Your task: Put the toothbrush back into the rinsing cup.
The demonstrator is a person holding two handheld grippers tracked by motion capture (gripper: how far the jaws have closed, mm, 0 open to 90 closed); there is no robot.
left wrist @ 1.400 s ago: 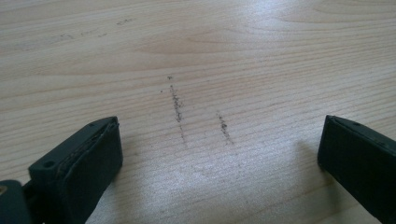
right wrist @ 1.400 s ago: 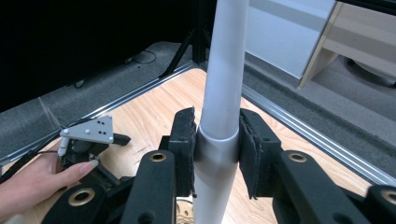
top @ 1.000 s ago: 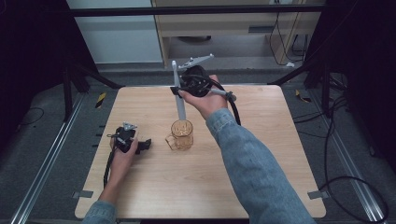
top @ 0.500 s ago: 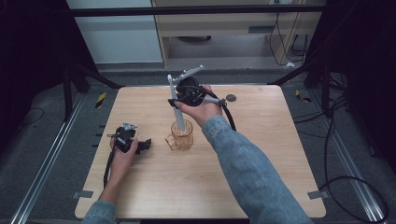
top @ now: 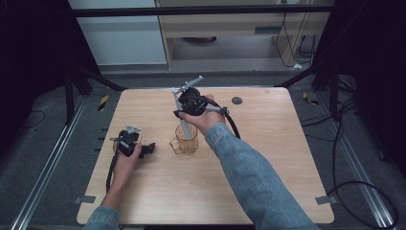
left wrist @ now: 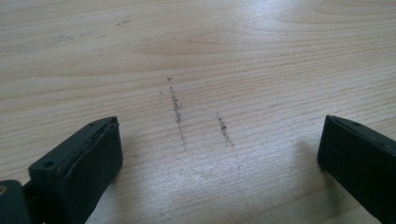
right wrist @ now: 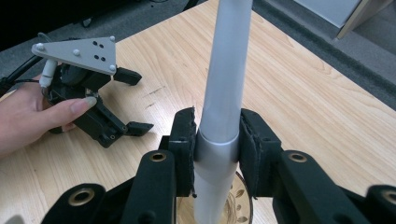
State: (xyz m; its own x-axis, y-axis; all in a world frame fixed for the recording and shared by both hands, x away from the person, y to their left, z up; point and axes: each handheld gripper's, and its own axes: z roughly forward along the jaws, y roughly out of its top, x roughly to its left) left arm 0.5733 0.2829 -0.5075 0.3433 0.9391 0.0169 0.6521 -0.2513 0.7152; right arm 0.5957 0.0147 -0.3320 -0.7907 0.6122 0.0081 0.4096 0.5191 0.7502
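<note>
My right gripper [top: 180, 114] is shut on a long grey tube [top: 184, 122] and holds it nearly upright. In the right gripper view the pads [right wrist: 186, 140] press on the tube [right wrist: 229, 70] from both sides. The tube's lower end reaches into the mouth of an amber glass mug [top: 184, 144] near the table's middle, and the mug's patterned rim [right wrist: 242, 205] shows under the jaws. My left gripper [top: 149, 147] rests on the table at the left, held by a hand, open with bare wood between its jaws [left wrist: 219, 154]. It lies open with its grey plate up [right wrist: 135, 101].
The wooden table [top: 268, 158] has free room at the right and front. A small dark round spot [top: 236, 100] sits near the back edge. Black frame bars and cables surround the table on the floor.
My right hand has come down and toward the person with the tube, and its lower end now sits in the mug. The left hand has stayed put.
</note>
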